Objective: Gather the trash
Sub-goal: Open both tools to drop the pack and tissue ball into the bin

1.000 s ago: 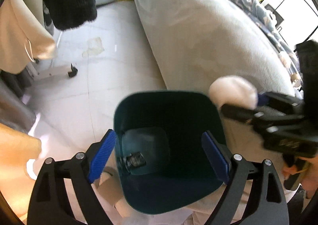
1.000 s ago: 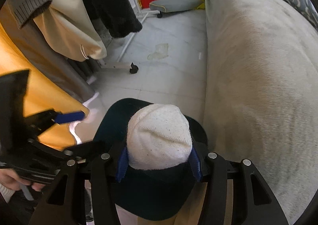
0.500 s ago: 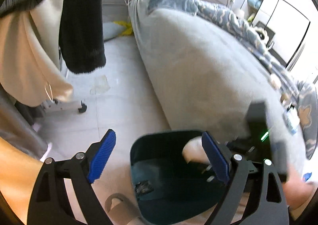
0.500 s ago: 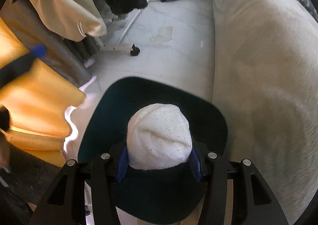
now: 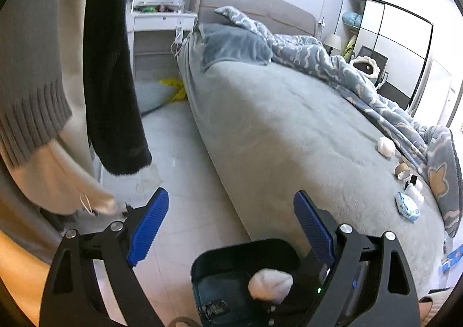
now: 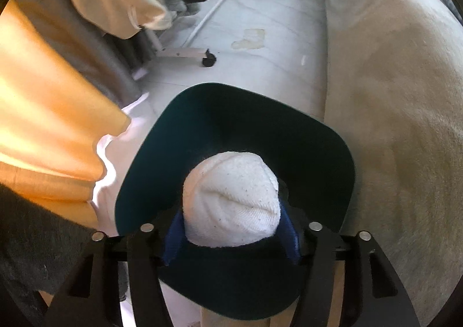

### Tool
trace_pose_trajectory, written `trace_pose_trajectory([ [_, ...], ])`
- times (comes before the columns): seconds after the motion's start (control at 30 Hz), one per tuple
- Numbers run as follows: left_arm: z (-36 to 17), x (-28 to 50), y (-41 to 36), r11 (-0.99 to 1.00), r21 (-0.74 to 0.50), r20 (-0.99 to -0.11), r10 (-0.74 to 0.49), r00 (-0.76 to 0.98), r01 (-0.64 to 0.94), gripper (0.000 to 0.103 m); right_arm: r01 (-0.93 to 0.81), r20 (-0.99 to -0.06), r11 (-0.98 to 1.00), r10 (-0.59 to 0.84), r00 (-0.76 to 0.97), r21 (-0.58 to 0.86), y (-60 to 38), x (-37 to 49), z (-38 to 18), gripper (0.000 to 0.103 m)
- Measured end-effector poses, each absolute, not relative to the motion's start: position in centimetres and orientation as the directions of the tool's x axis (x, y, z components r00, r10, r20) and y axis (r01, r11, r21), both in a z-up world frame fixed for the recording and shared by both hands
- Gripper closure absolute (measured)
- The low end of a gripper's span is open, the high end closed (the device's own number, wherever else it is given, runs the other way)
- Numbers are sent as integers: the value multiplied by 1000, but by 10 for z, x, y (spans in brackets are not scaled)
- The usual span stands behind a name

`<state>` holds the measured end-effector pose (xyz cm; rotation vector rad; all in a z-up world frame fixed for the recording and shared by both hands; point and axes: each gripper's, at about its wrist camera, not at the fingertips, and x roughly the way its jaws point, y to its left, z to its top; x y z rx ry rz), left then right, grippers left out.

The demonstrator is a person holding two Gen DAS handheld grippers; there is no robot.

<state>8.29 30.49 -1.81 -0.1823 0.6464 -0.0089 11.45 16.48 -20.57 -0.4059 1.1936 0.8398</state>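
Observation:
A white balled-up wad point(image 6: 231, 197) sits between the blue pads of my right gripper point(image 6: 231, 223), whose jaws are opening and spreading off its sides. It hangs over the mouth of the dark green trash bin point(image 6: 139, 171). In the left wrist view the same wad point(image 5: 270, 283) is inside the bin's rim point(image 5: 246, 244). My left gripper point(image 5: 231, 225) is open and empty, raised above the bin and looking over the bed. More trash lies on the bed at the right: a white wad point(image 5: 386, 147), a cardboard roll point(image 5: 402, 172) and a blue-white packet point(image 5: 407, 206).
The grey bed point(image 5: 289, 124) with a blue quilt point(image 5: 332, 66) runs along the right of the bin. Hanging clothes point(image 5: 115, 81) and a wheeled rack foot point(image 6: 185, 53) stand to the left. An orange cloth point(image 6: 43, 124) is close on the left. A pale tiled floor strip point(image 6: 260, 23) lies between.
My left gripper rose and tilted up from the bin toward the bed. My right gripper moved down over the bin mouth and its pads spread apart around the white wad.

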Motion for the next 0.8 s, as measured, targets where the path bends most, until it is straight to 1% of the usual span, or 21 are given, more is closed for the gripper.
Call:
trace_pose_trajectory([
  [0.03, -13, 83, 302, 985, -166, -591, -67, 804, -40, 13, -759, -921, 633, 370, 122, 154, 165, 112, -203, 23],
  [0.07, -9, 83, 300, 987, -160, -586, -67, 808, -34, 13, -767, -913, 621, 389, 121, 163, 164, 109, -199, 18],
  [0.23, 7, 85, 292, 984, -175, -567, -87, 819, -16, 13, -793, -886, 585, 442, 138, 169, 156, 98, -181, 16],
  [0.33, 13, 88, 286, 983, -180, -557, -78, 827, -29, 13, -800, -869, 579, 465, 167, 156, 148, 99, -166, 16],
  [0.4, 15, 90, 280, 986, -165, -554, -67, 830, -31, 13, -799, -852, 581, 487, 193, 151, 143, 101, -149, 16],
  [0.47, 23, 92, 267, 992, -123, -540, -39, 841, -33, 13, -798, -826, 584, 516, 225, 147, 131, 103, -127, 16],
  [0.6, 37, 97, 250, 993, -113, -508, -24, 861, -38, 13, -797, -774, 600, 539, 332, 76, 101, 110, -85, 14],
  [0.67, 44, 103, 239, 993, -116, -493, -27, 870, -35, 13, -789, -750, 614, 537, 385, 35, 81, 115, -74, 12],
  [0.8, 49, 111, 216, 992, -130, -481, -58, 875, -5, 10, -758, -739, 653, 509, 442, -4, 39, 131, -66, 12],
])
